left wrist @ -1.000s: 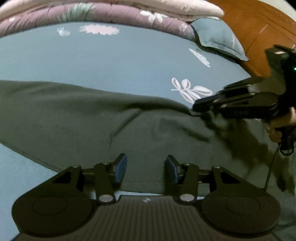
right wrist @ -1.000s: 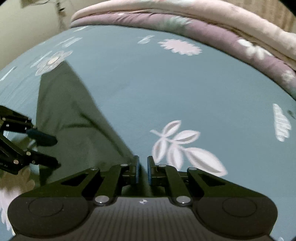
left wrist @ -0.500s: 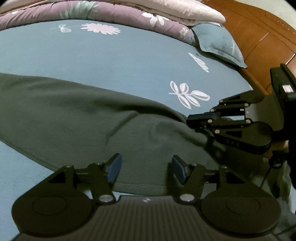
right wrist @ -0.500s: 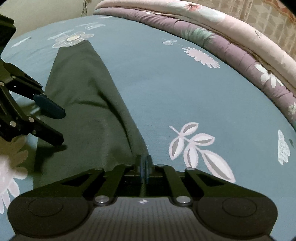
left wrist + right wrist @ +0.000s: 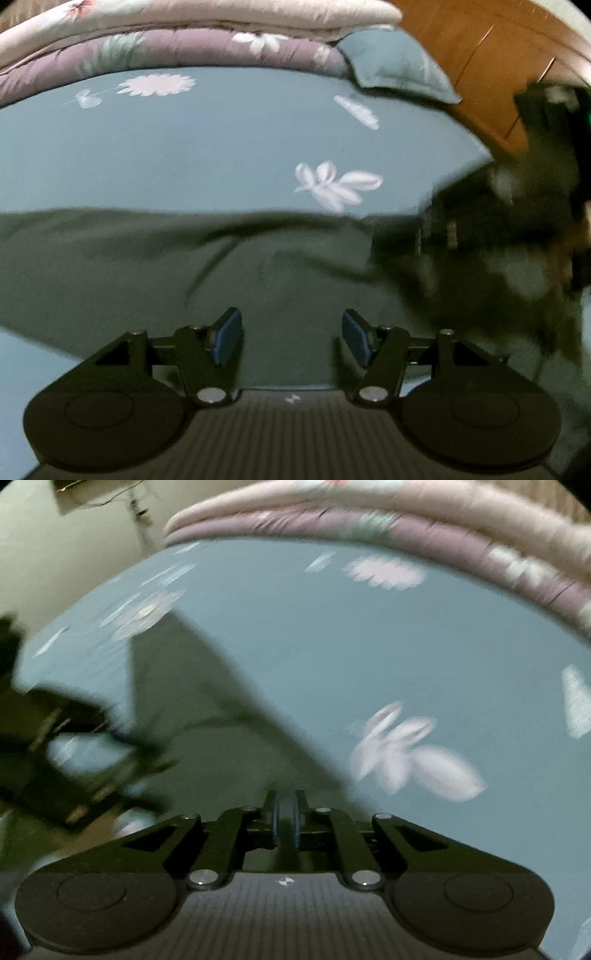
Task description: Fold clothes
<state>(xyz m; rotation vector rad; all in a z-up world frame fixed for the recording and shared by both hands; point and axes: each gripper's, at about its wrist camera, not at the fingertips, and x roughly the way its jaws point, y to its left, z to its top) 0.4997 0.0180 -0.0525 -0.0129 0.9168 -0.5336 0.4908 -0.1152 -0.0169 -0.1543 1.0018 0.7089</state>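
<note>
Right gripper (image 5: pixel 286 818): jaws drawn together with only a sliver between the blue pads, and the log-side reading has them easing apart a touch. From my right wrist view a dark fold of the green garment (image 5: pixel 207 731) sits in that sliver, so I read it as pinched at the garment's near corner. Both views are motion-blurred, so I cannot make out how much cloth is in the pinch.

Left gripper (image 5: pixel 291 338): jaws standing well apart, blue pads (image 5: pixel 229 341) clear of each other, nothing between them. It hangs over the garment's near hem without a grip on it.

Green garment lies spread across the teal floral bedsheet (image 5: pixel 221 147), a long dark band running left to right in my left wrist view, with a crease near its middle. Its right end rises toward the right gripper, seen there as a dark smear.

Folded quilts (image 5: pixel 177 44) are stacked along the far edge of the bed, a teal pillow (image 5: pixel 395 66) beside them, wooden headboard (image 5: pixel 476 55) behind
</note>
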